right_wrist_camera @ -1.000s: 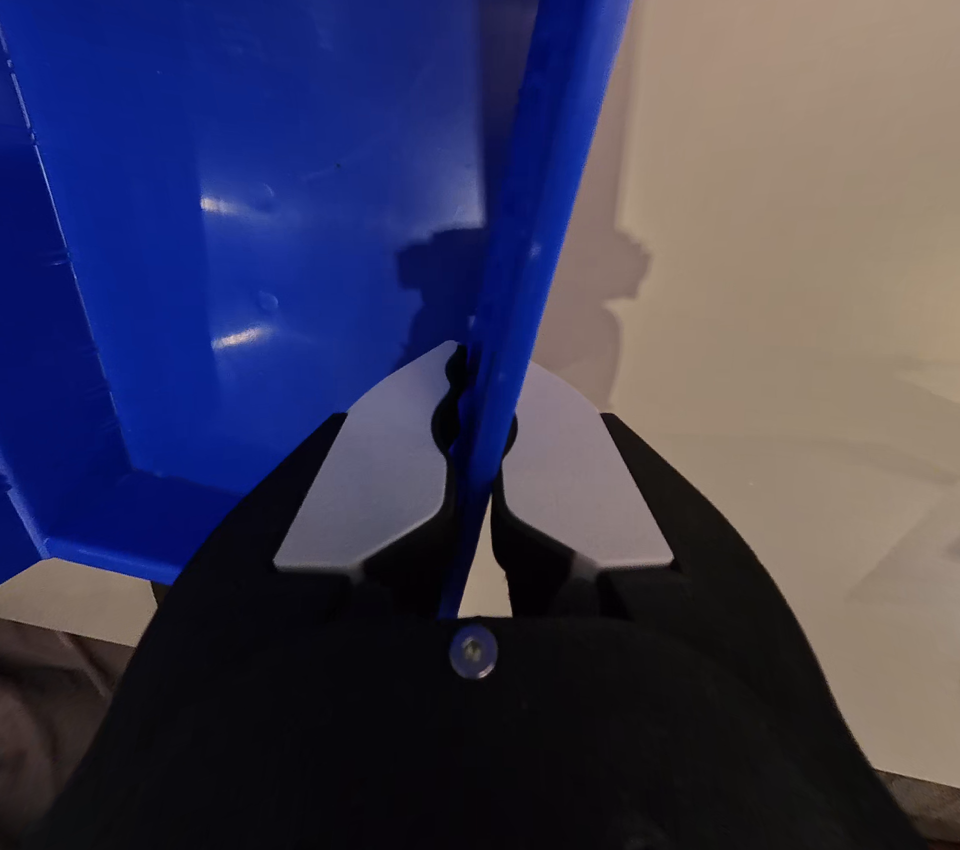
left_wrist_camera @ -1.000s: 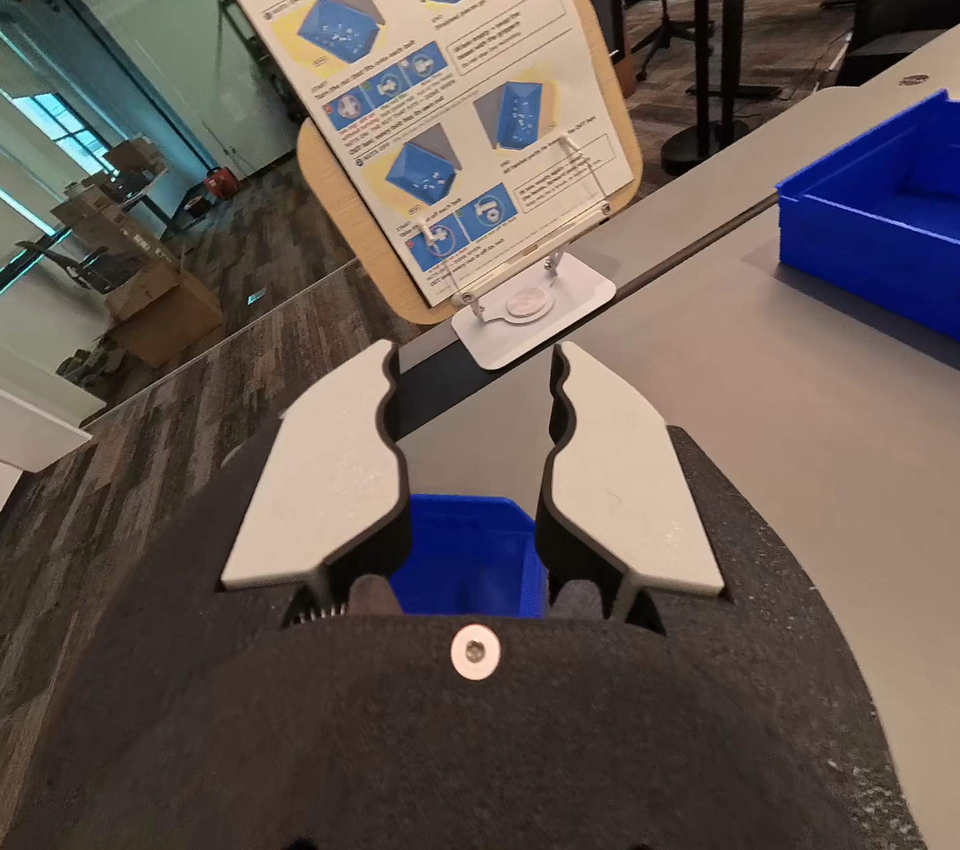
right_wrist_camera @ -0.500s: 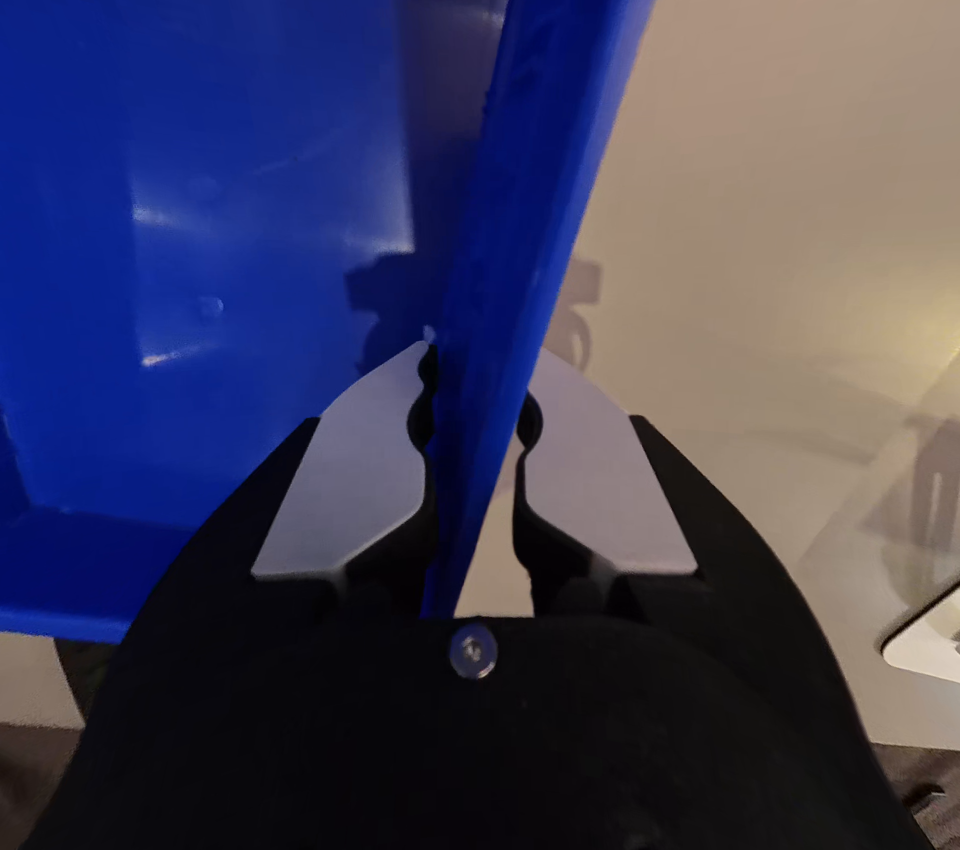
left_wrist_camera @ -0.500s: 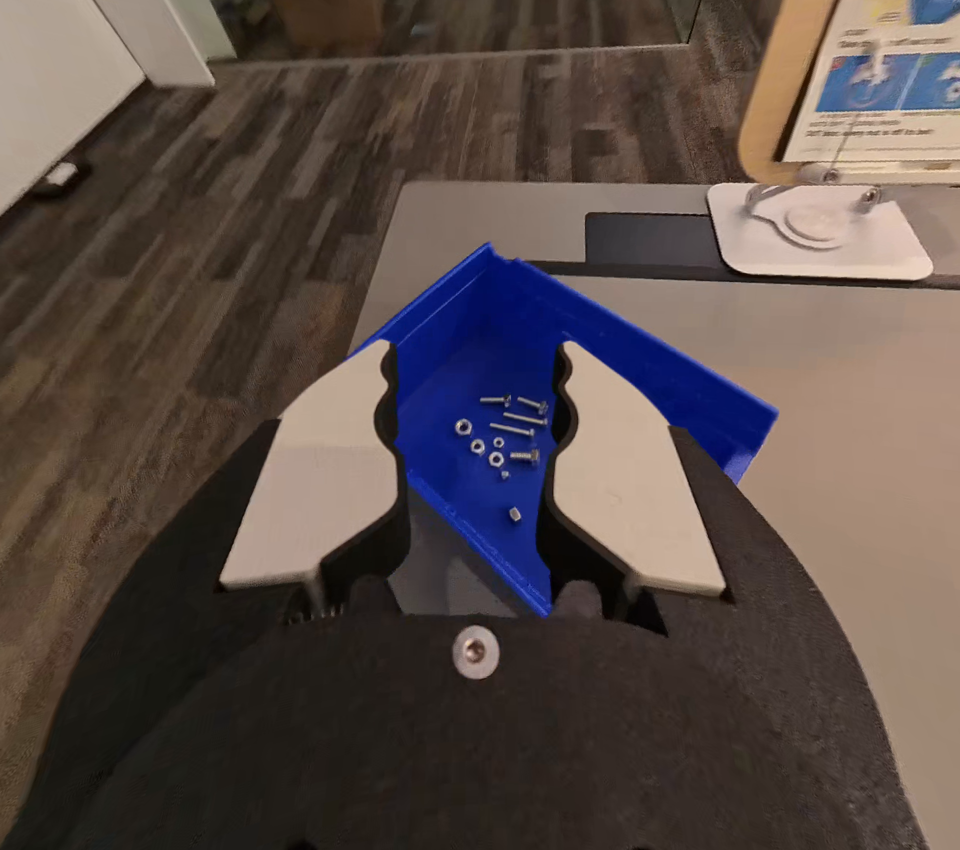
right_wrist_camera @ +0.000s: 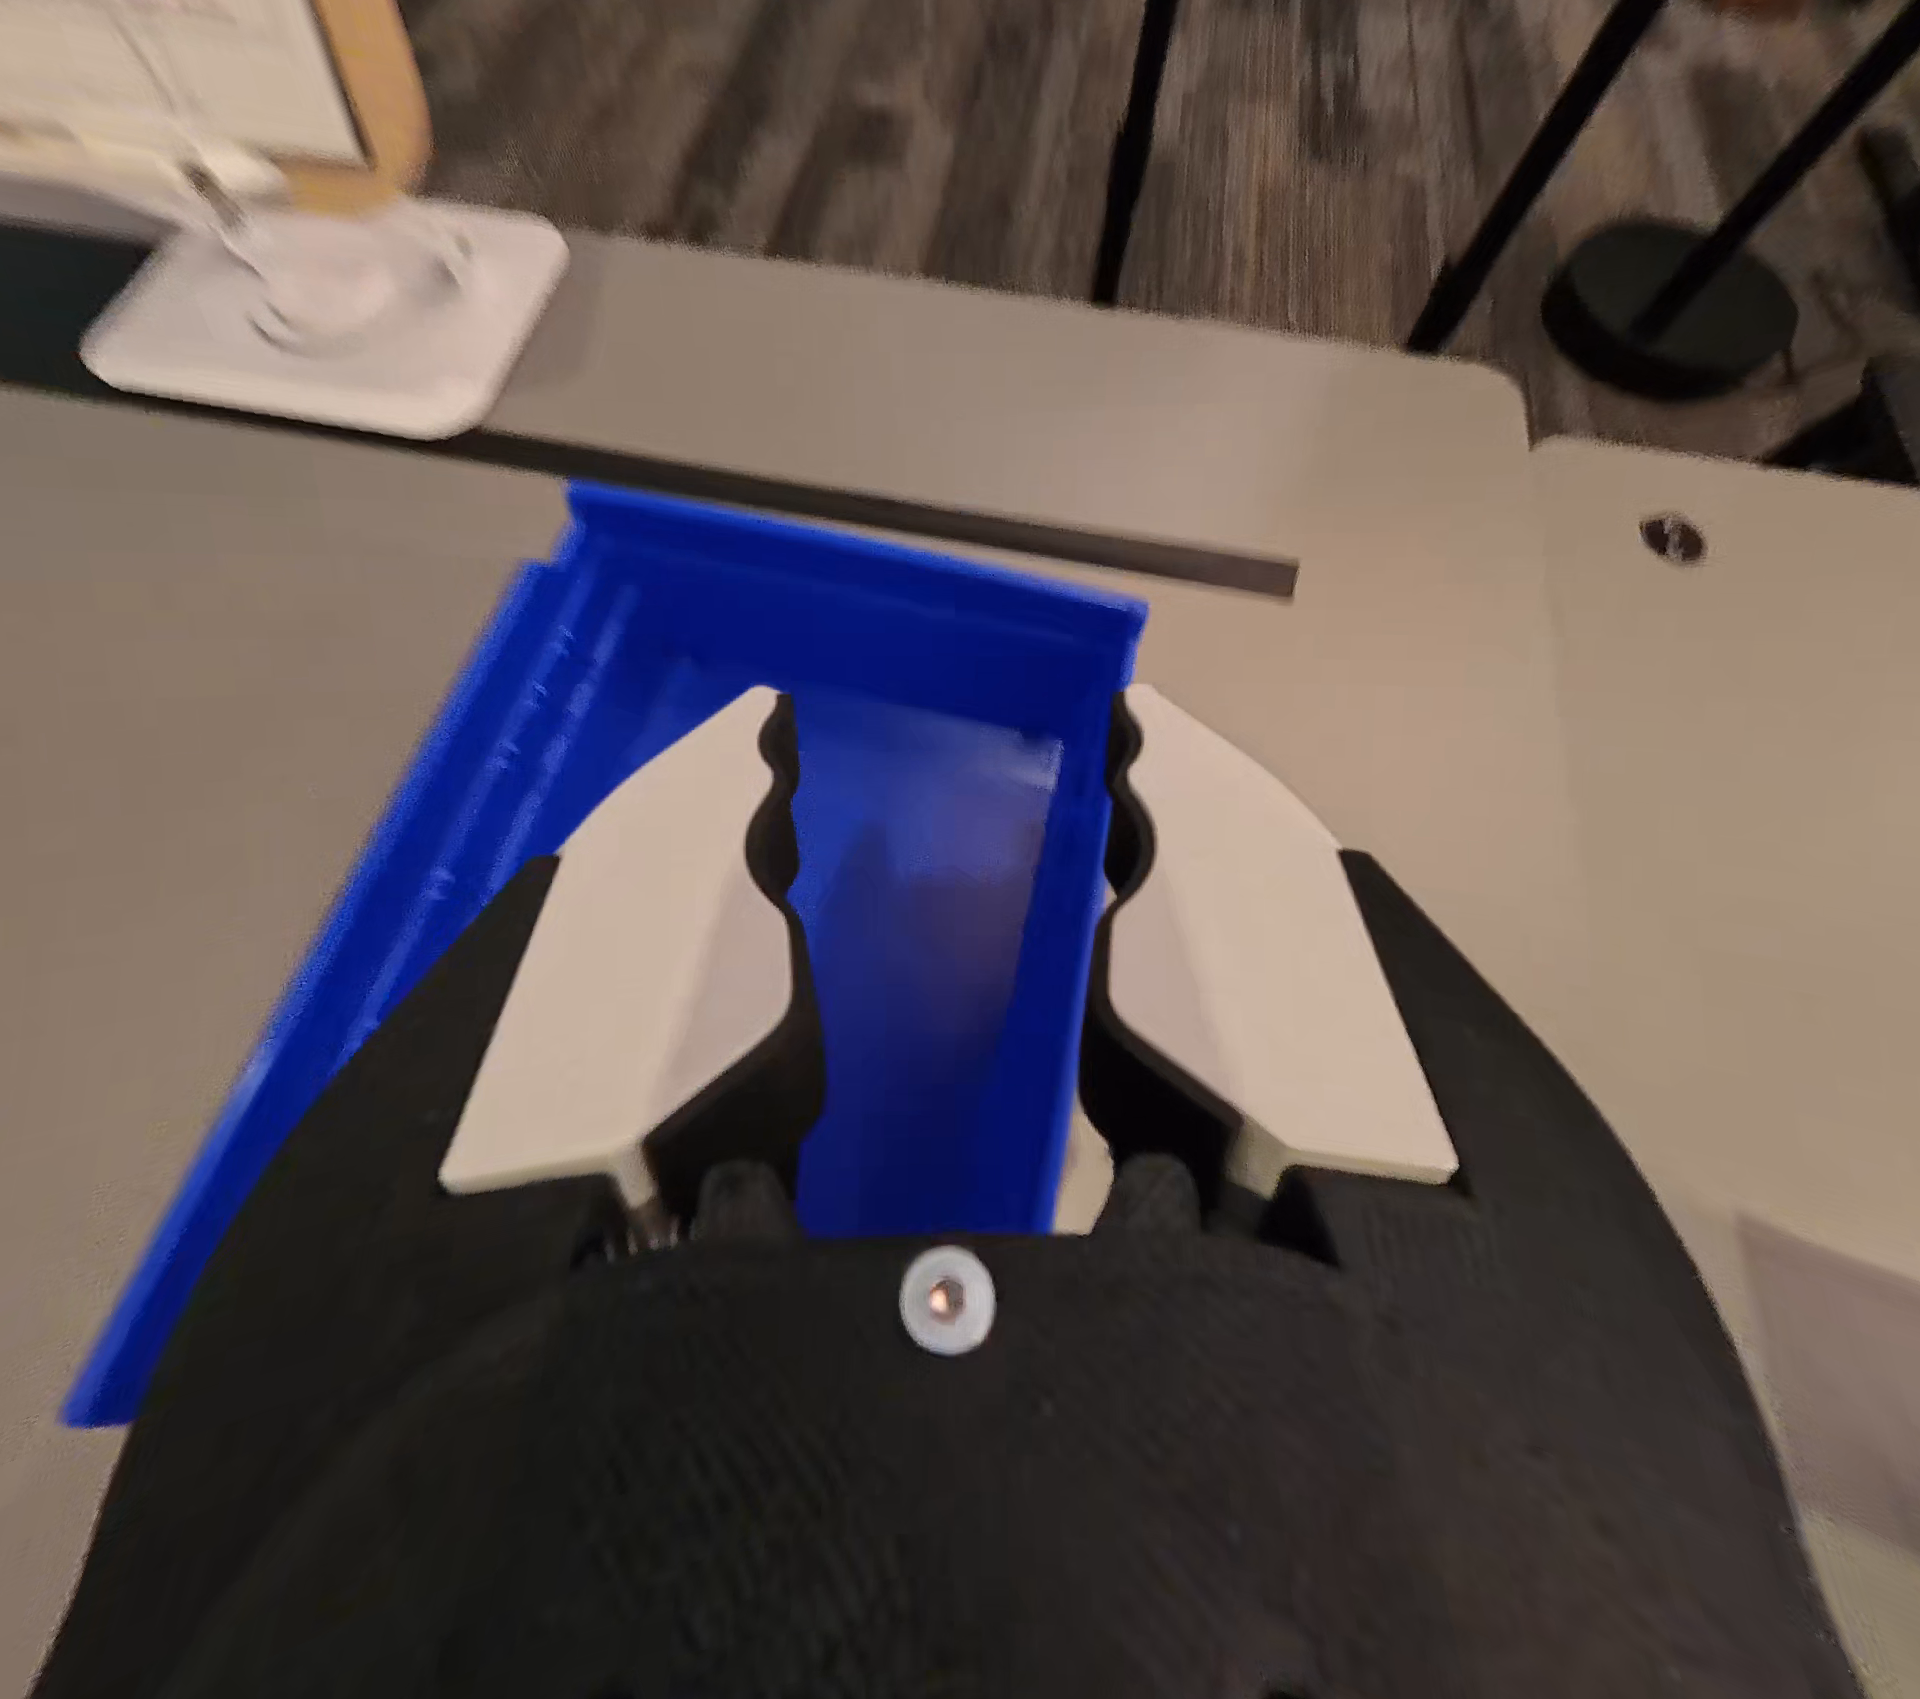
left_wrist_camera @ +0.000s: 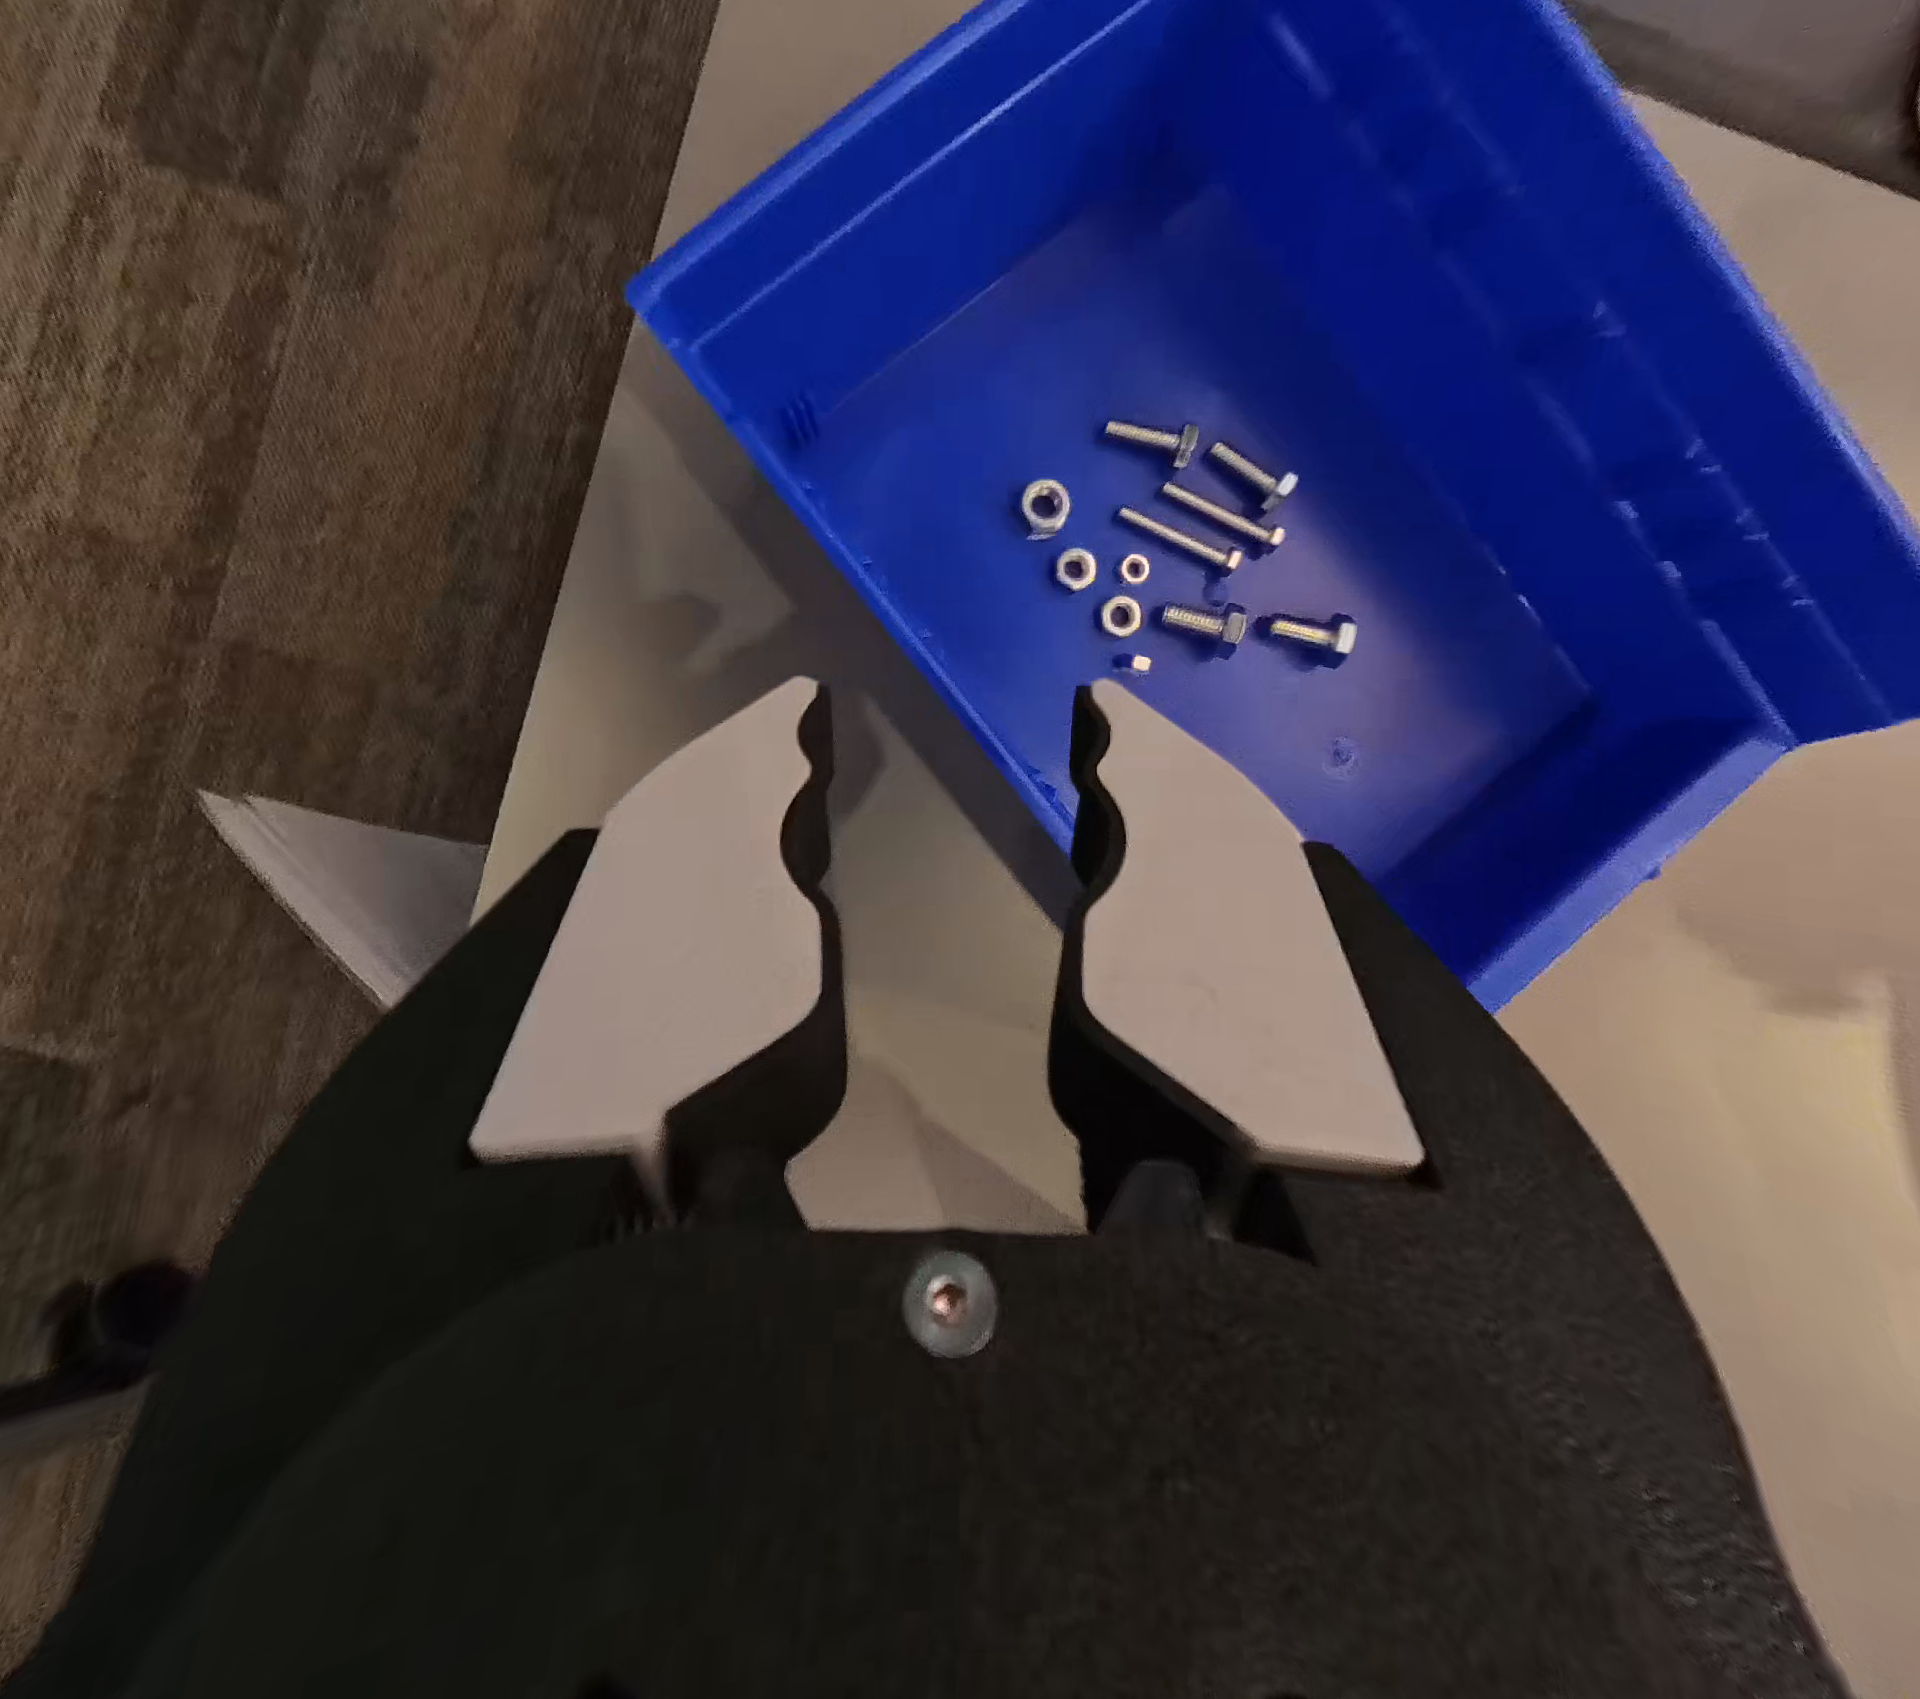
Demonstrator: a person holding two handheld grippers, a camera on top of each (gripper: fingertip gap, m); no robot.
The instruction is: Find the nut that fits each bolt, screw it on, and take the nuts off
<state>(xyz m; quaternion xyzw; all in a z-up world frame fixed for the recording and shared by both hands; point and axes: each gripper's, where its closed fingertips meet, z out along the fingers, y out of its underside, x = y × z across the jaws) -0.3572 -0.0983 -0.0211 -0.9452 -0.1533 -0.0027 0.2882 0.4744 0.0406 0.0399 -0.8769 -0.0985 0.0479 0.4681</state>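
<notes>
Nuts point(left_wrist_camera: 1086, 569), bolts point(left_wrist_camera: 1210, 522) (binned) beyond left tongs point(left_wrist_camera: 951, 691)

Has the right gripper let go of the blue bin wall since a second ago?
Yes. The right gripper is open now, its fingers either side of the empty blue bin's right wall without touching it; earlier they pinched it.

Grey table point(left_wrist_camera: 1714, 1234) bearing blue bin point(left_wrist_camera: 1039, 122).

We see the bin point(left_wrist_camera: 1403, 278) sitting on the table point(left_wrist_camera: 1714, 1234), close to the table's edge. Inside the bin, the bolts point(left_wrist_camera: 1195, 522) lie together on its floor, with the nuts point(left_wrist_camera: 1075, 569) just beside them. In the right wrist view, another bin point(right_wrist_camera: 852, 600) rests on the table, the stand point(right_wrist_camera: 312, 330) behind it.
</notes>
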